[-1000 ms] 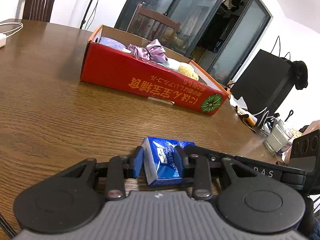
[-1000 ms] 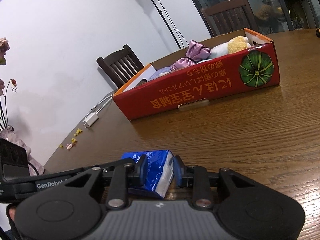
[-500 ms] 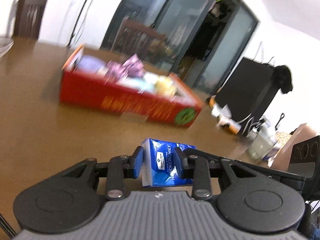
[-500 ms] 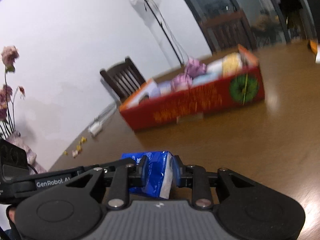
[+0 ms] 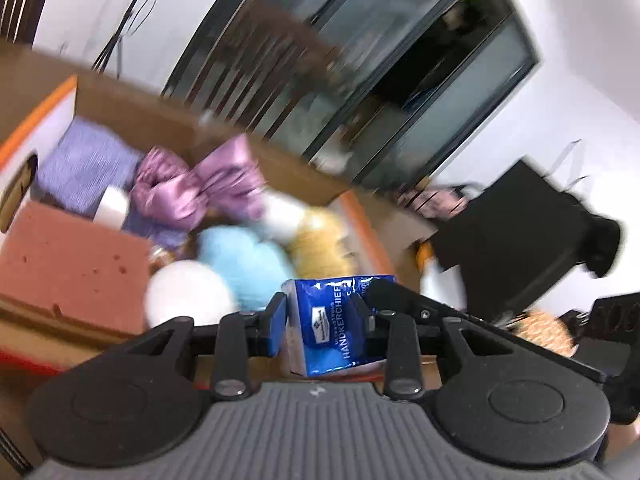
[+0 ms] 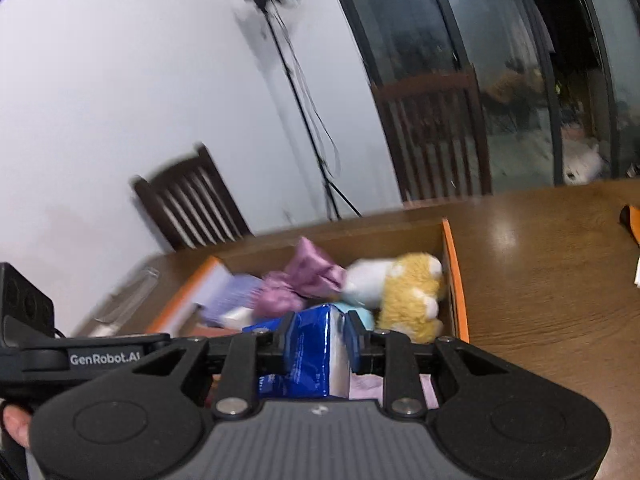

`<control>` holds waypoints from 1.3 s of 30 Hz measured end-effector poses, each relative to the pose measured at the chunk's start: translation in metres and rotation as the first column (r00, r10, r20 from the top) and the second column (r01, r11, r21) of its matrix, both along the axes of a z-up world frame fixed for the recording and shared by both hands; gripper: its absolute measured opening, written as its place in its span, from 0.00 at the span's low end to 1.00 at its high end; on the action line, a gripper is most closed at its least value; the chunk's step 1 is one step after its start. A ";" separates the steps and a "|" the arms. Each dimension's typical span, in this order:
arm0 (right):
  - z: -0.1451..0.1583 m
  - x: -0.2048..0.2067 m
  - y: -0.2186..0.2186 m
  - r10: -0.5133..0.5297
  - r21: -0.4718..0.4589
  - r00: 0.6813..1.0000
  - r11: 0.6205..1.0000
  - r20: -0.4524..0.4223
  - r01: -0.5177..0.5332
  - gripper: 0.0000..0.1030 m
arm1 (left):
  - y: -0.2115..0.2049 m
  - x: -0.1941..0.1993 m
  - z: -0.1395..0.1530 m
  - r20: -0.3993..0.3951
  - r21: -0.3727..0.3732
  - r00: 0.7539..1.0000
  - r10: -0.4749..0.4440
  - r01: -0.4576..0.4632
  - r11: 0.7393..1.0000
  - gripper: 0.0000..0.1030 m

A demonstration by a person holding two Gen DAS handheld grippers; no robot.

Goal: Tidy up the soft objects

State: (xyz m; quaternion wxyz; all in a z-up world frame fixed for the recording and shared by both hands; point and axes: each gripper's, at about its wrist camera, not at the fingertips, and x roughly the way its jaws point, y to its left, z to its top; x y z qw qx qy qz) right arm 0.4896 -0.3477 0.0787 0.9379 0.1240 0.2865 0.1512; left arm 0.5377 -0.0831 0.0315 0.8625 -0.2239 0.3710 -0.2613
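Observation:
A blue handkerchief tissue pack hangs over the open red cardboard box, held from both sides. My left gripper is shut on it, and my right gripper is shut on the same pack. Below it the box holds a purple satin bow, a lavender cloth, a pink sponge, a light blue plush, a white ball and a yellow and white plush.
The box rests on a brown wooden table. Dark wooden chairs stand behind it, beside a tripod stand. A black bag and small clutter lie off to the right in the left wrist view.
Both grippers have lifted the tissue pack off the table and carried it forward to above the box. The box now fills the lower views, with its contents seen from above.

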 end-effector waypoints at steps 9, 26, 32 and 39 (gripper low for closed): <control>-0.053 0.027 0.036 0.103 -0.094 0.991 0.989 -0.085 -0.111 0.22 | 0.000 0.001 -0.016 0.071 0.247 0.997 -0.010 -0.008 0.969 0.31; -0.034 0.014 0.023 0.055 -0.180 0.997 0.982 -0.048 -0.063 0.36 | -0.008 -0.062 0.039 0.183 0.276 0.983 -0.011 -0.041 0.960 0.55; 0.036 -0.049 0.011 0.038 -0.205 0.996 0.979 0.076 -0.022 0.49 | 0.016 -0.119 0.099 0.343 0.374 0.939 0.026 -0.162 0.913 0.71; 0.086 -0.125 -0.006 0.010 -0.270 0.981 0.962 0.193 0.043 0.71 | 0.041 -0.177 0.113 0.543 0.419 0.826 0.149 -0.420 0.805 0.90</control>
